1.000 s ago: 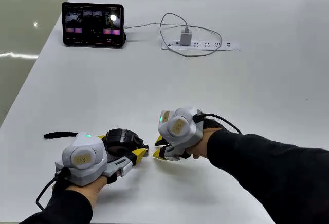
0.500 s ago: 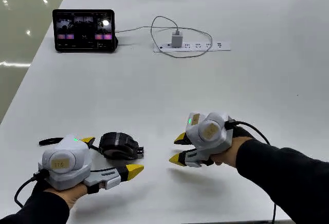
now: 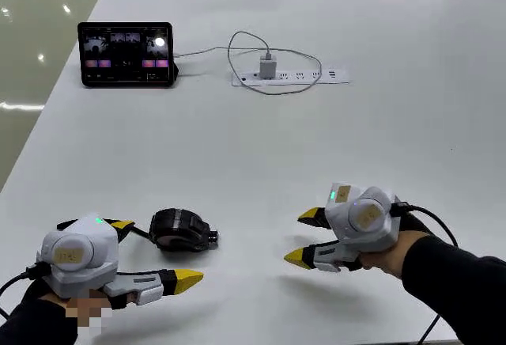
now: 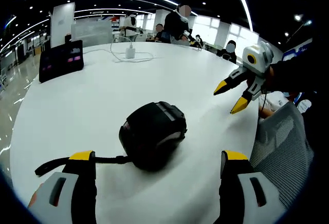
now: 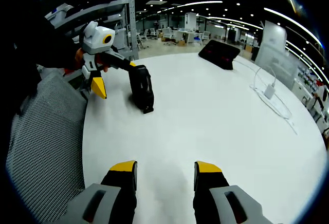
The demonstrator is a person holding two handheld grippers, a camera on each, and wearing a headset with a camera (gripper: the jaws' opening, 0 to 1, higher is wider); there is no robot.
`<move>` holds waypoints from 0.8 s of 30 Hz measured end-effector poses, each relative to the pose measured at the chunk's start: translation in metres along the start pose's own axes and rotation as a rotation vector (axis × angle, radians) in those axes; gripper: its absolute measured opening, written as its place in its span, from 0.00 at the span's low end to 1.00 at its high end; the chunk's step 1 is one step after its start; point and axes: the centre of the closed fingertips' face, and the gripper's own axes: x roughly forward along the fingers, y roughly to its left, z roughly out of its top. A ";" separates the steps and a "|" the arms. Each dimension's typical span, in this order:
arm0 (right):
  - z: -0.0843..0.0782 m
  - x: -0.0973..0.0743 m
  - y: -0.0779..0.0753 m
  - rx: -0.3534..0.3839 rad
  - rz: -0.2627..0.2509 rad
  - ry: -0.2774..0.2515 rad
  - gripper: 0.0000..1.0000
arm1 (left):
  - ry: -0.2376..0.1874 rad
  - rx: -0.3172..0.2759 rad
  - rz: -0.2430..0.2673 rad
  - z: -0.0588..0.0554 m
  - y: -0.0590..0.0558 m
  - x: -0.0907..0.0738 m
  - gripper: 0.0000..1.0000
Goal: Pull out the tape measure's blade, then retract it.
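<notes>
1. The tape measure [image 3: 180, 229] is a black case. It lies on the white surface [image 3: 261, 155] near the front edge, left of the middle in the head view.
2. A black strap [image 4: 49, 166] trails from the case toward the person's left. A small tab sticks out of the case on the side facing the other way.
3. The left tool [image 3: 156, 252] has its yellow-tipped jaws set wide apart and grips nothing.
4. In the left gripper view the case sits just ahead of the two jaws and between their lines. The strap runs past the left-hand jaw, and I cannot tell whether it touches it.
5. The right tool [image 3: 299, 237] also has its jaws apart with nothing between them. It is well apart from the tape measure, on its right, with the tips pointing toward it.
6. A dark sleeve [image 3: 451, 282] covers the arm holding the right tool.
7. At the far end of the surface a tablet [image 3: 126, 54] stands with its screen lit.
8. To its right lies a white power strip [image 3: 316, 76] with a charger [image 3: 267, 68] plugged in. A cable [image 3: 207, 48] runs from the charger to the tablet.
</notes>
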 end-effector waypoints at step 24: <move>-0.069 -0.082 -0.039 0.113 -0.138 -0.008 0.73 | 0.018 0.037 0.015 -0.004 0.020 -0.035 0.99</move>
